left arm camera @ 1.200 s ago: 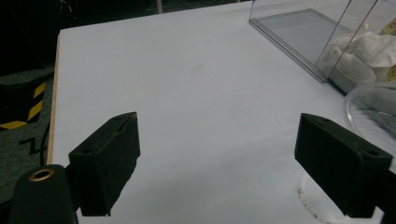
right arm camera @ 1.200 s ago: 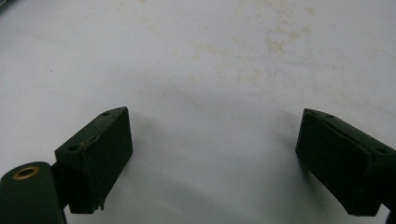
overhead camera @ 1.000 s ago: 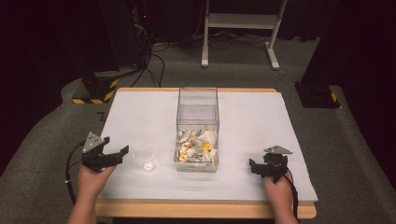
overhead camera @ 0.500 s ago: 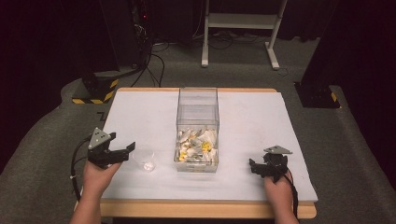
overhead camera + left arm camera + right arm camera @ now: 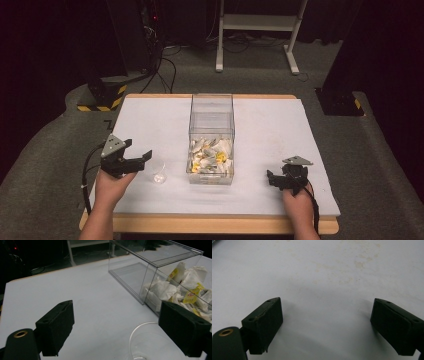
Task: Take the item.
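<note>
A person is sitting at a white table (image 5: 150, 120), holding a set of tongs in each hand. In the high view, the left tongs (image 5: 142, 159) are sitting at the lower left of the frame, pointing toward the centre, with their jaws spread wide and gripping nothing. Just beyond their tips, a small clear cup (image 5: 159, 173) is standing upright on the table, close beside the tongs but apart from them. In the left gripper view the cup's (image 5: 147, 341) rim is showing at the bottom edge, lying between the two black jaws and nearer the one at the right of the frame, with neither jaw touching it.

At the middle of the high view a tall clear box (image 5: 212, 137) is standing with its long axis running away from the person. A heap of white tea bags (image 5: 210, 157) with yellow tags is filling its near end. In the left gripper view the box (image 5: 155, 267) is taking up the upper right of the frame, just beyond the cup.

The right tongs (image 5: 274, 179) are resting low at the lower right of the high view, well apart from the cup and the box. In the right gripper view their jaws are also standing wide open over bare, faintly stained table, holding nothing.

The left hand is clearly the nearer one to the cup, and a short reach forward would likely bring the jaws around it
</note>
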`<action>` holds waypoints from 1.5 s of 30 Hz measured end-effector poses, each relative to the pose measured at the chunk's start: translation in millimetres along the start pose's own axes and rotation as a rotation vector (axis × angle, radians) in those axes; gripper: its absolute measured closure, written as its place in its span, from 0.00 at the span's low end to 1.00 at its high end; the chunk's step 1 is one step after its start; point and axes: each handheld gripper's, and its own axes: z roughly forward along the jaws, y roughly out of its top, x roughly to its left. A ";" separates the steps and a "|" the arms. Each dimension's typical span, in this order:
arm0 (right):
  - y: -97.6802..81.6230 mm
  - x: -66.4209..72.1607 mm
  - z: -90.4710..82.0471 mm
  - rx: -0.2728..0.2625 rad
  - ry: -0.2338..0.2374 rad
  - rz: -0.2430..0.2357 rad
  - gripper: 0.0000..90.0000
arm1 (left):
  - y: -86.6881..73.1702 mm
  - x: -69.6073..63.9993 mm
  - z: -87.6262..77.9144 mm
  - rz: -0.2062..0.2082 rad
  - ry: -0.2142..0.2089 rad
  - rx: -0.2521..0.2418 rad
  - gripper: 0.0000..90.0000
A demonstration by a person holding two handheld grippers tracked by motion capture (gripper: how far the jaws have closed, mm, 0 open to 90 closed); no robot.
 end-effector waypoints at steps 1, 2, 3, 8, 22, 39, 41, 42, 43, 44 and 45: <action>0.0 0.0 0.0 0.000 0.000 0.000 0.12 | 0.6 -0.8 0.4 0.001 -0.002 0.000 0.15; 0.0 0.0 0.0 0.000 0.000 0.000 0.12 | 1.1 -1.7 0.9 -0.001 -0.005 -0.001 0.15; 0.0 0.0 0.0 0.000 0.000 0.000 0.12 | 1.6 -2.3 1.5 0.001 -0.007 -0.001 0.15; 0.0 0.0 0.0 0.000 0.000 0.000 0.12 | 4.0 -6.0 3.7 0.004 -0.018 -0.002 0.15; 0.0 0.0 0.0 0.000 0.000 0.001 0.12 | 6.4 -19.3 12.6 0.017 -0.051 0.011 0.16; 0.0 0.0 0.0 0.000 0.000 0.000 0.12 | 12.2 -39.1 24.7 0.046 -0.096 0.015 0.16; 0.0 0.0 0.0 0.000 0.001 0.000 0.12 | 12.9 -43.5 27.0 0.053 -0.106 0.019 0.16; 0.0 0.0 0.0 0.000 0.001 0.000 0.12 | 12.9 -43.5 27.0 0.053 -0.106 0.019 0.16; 0.0 0.0 0.0 0.000 0.001 0.000 0.12 | 13.1 -44.9 27.8 0.054 -0.109 0.018 0.16; 0.0 -0.1 0.0 0.000 0.001 0.000 0.12 | 13.3 -46.1 28.6 0.055 -0.113 0.018 0.16; 0.0 -0.1 0.0 0.000 0.001 0.000 0.12 | 13.8 -48.8 30.0 0.057 -0.120 0.018 0.16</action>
